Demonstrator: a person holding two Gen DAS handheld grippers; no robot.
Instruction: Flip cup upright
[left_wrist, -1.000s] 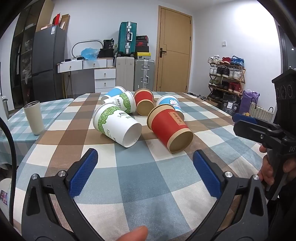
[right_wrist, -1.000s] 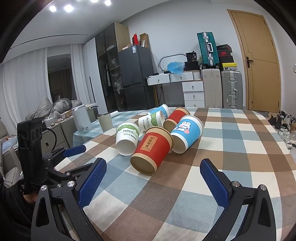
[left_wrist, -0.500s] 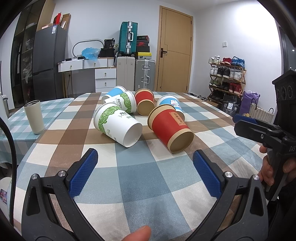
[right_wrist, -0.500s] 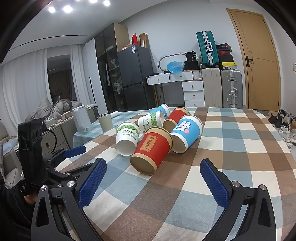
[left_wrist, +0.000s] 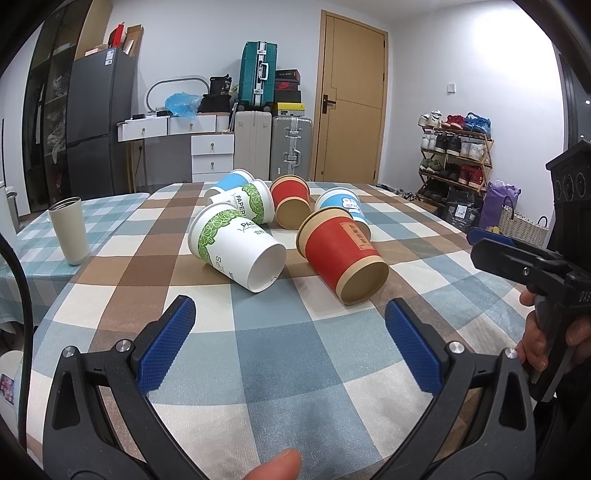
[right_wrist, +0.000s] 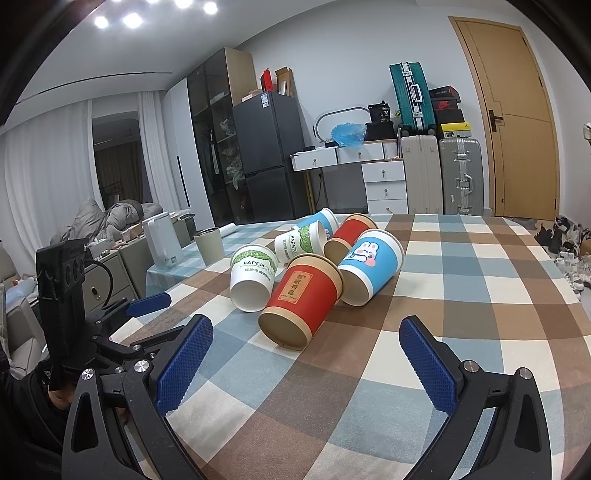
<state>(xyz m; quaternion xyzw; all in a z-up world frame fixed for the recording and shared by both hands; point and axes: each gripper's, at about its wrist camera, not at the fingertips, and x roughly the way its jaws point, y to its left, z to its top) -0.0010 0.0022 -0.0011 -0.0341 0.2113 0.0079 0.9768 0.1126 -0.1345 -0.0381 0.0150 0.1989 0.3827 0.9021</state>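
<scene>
You are at the approach step: nothing is gripped, and six paper cups lie on their sides in a cluster on the checked tablecloth (left_wrist: 280, 354). Your left gripper (left_wrist: 290, 349) is spread wide and empty, and your right gripper (right_wrist: 306, 363) is spread wide and empty too, both short of the cups.

From the left wrist view, the nearest red cup (left_wrist: 341, 254) lies at 1 o'clock with its base toward you, and the green-leaf cup (left_wrist: 236, 245) lies at 11 o'clock, base also toward you. From the right wrist view the same red cup (right_wrist: 303, 299) sits at 12 o'clock, seemingly touching the blue rabbit cup (right_wrist: 371, 266) at 1 o'clock.

The next move, I judge, calls for straddling one near cup across its wall, then lifting and turning it mouth up.

Open cloth lies between you and the cups. The table edge runs at 9 o'clock in the left view, where a beige tumbler (left_wrist: 70, 230) stands well apart.
</scene>
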